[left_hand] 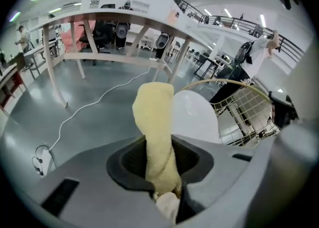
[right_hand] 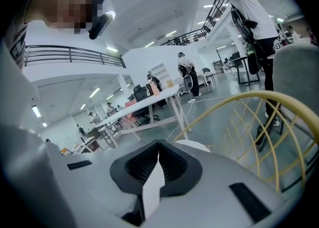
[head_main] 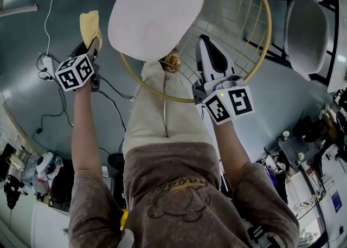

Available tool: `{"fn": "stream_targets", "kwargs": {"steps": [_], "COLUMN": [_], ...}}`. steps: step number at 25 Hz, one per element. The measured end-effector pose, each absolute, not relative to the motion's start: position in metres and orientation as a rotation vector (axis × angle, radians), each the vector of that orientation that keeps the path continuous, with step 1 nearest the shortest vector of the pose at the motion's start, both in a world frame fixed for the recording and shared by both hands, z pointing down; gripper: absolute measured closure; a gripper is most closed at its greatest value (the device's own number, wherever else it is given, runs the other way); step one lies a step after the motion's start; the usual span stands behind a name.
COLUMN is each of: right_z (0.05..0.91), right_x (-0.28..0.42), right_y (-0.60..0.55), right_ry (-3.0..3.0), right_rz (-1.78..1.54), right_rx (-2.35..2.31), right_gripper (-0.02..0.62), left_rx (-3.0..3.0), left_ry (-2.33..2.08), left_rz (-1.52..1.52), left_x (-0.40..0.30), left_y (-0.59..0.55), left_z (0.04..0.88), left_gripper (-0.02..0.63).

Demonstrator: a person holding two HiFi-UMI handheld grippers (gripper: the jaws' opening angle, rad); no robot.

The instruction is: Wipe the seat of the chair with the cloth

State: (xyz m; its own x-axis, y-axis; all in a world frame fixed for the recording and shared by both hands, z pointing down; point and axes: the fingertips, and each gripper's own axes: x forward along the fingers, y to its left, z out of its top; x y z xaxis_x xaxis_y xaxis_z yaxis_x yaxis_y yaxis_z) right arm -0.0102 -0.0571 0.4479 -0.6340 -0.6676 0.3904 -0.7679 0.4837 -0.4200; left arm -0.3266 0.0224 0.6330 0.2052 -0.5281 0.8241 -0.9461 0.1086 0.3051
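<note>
Left gripper view: pinches the yellow cloth (left_hand: 153, 122) in the closed left gripper (left_hand: 160, 174), beside the white seat (left_hand: 195, 116) but off it, leaves the right gripper (right_hand: 158, 162) closed and empty by the wire frame (right_hand: 249, 107), and risks the cloth slipping free once pressed down.

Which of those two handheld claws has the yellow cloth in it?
The left gripper: its jaws are shut on the yellow cloth. The right gripper has its jaws closed with nothing between them.
</note>
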Motion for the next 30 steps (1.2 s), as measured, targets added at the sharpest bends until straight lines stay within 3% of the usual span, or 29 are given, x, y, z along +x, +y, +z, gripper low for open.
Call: {"fn": "stream_targets", "kwargs": {"steps": [16,30], "right_z": [0.292,0.17], "right_x": [0.046,0.083], "right_y": [-0.049,-0.032], "right_ry": [-2.639,-2.754], "right_rz": [0.712,0.521], "right_rx": [1.313,1.354], "right_gripper": [0.568,0.568], "left_rx": [1.969,2.239], "left_ry": [-1.458,-1.463], "left_rz": [0.317,0.196], "left_x": [-0.185,-0.135], "left_y": [0.004,-0.008], "left_z": [0.374,0.191], "left_gripper": [0.494,0.492]}}
